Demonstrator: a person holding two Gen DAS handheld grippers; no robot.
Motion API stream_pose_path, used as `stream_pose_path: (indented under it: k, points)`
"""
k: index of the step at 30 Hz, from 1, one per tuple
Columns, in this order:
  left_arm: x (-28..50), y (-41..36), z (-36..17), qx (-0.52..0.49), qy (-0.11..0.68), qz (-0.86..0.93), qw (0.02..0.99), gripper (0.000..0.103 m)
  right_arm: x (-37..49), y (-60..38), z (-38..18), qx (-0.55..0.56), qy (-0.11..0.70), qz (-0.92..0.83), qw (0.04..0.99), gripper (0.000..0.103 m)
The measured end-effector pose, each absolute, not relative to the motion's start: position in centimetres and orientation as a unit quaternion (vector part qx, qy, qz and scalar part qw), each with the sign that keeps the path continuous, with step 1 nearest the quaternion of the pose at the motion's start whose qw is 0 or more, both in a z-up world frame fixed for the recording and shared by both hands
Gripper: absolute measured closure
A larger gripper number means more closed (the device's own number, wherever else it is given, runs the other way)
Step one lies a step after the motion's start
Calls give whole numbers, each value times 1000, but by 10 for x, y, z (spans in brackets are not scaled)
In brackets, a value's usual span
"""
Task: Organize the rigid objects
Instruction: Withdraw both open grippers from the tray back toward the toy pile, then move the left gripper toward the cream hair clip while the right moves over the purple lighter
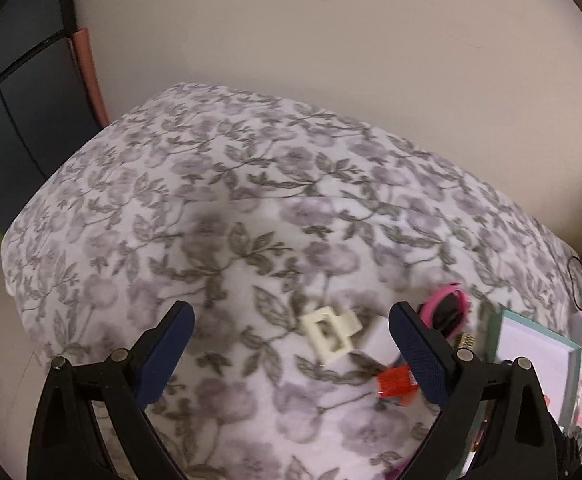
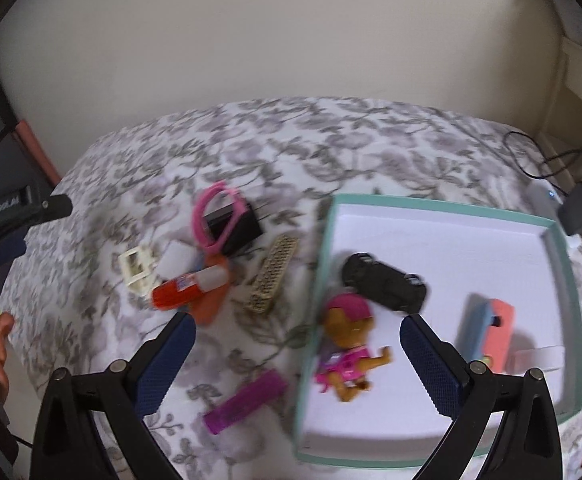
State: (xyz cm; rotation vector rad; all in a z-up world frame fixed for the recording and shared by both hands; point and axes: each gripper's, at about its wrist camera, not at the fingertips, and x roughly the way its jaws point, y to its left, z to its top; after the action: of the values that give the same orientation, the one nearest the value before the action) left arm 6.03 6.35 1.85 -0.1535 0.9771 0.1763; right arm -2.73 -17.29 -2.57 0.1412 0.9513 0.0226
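Jaws of both the left gripper (image 1: pixel 291 332) and right gripper (image 2: pixel 297 342) stand open and empty; the left should straddle the cream clip (image 1: pixel 330 335) at one o'clock squarely before lifting toward the box (image 2: pixel 423 204).

Both fisheye views look steeply down at the floral bedcover (image 1: pixel 219 184), each from just behind its own gripper's fingers at the lower frame edge. The left view's lower right shares the cream clip (image 1: pixel 330 334) and teal box (image 1: pixel 571 356) with the right view.

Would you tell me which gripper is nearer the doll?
Right. The right gripper hovers over the doll in the box; the left gripper hovers over the cream clip.
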Motion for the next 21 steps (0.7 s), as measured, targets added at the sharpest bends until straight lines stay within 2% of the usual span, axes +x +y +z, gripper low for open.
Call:
stream_pose_path:
  k: [14,21]
  points:
    - [67,79,-24,-87,548,66,829,5,-30,-109,-72,-27,523,100,846,0]
    - [65,71,-35,-80,566,50,819,5,-35,-103,-93,-31,547,137,825,1]
